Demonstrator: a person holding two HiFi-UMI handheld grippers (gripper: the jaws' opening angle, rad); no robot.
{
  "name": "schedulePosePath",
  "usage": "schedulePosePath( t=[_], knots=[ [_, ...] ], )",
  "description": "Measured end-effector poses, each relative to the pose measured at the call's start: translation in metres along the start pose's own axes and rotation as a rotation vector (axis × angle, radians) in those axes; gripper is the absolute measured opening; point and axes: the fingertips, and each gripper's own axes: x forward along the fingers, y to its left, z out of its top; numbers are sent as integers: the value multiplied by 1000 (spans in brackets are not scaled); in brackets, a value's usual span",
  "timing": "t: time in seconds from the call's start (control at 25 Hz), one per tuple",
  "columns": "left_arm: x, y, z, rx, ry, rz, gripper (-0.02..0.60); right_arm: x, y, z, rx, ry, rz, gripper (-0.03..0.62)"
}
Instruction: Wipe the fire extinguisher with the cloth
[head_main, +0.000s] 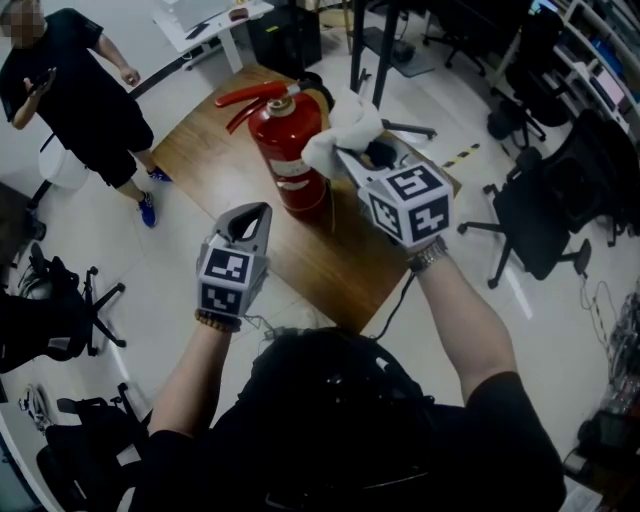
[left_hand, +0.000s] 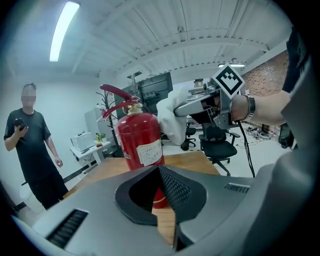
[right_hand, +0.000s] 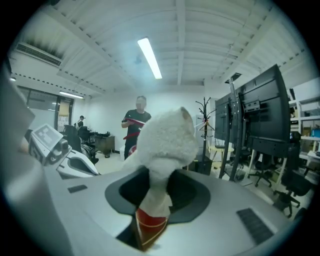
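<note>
A red fire extinguisher stands upright on the wooden table, its black hose at the back. My right gripper is shut on a fluffy white cloth, which is held up beside the extinguisher's top right. In the right gripper view the cloth bulges out of the jaws, and the red body shows under it. My left gripper is shut and empty, short of the extinguisher on the near left. The left gripper view has the extinguisher straight ahead and the cloth to its right.
A person in black stands on the floor left of the table, looking at a phone. Black office chairs sit to the right, another chair at the left. A white desk is behind the table.
</note>
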Motion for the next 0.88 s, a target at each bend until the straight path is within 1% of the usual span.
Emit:
schedulePosePath(
  t=[0.2, 0.36, 0.68, 0.88],
  knots=[
    [6, 19, 1, -2, -22, -27, 0, 13, 4, 34, -35, -38, -13, 121],
    [14, 31, 0, 1, -44, -62, 0, 27, 7, 49, -51, -52, -25, 121],
    [25, 49, -5, 13, -49, -149, 0, 46, -4, 46, -49, 18, -90, 121],
    [33, 58, 0, 16, -59, -179, 0, 46, -11, 41, -39, 44, -123, 118]
  ],
)
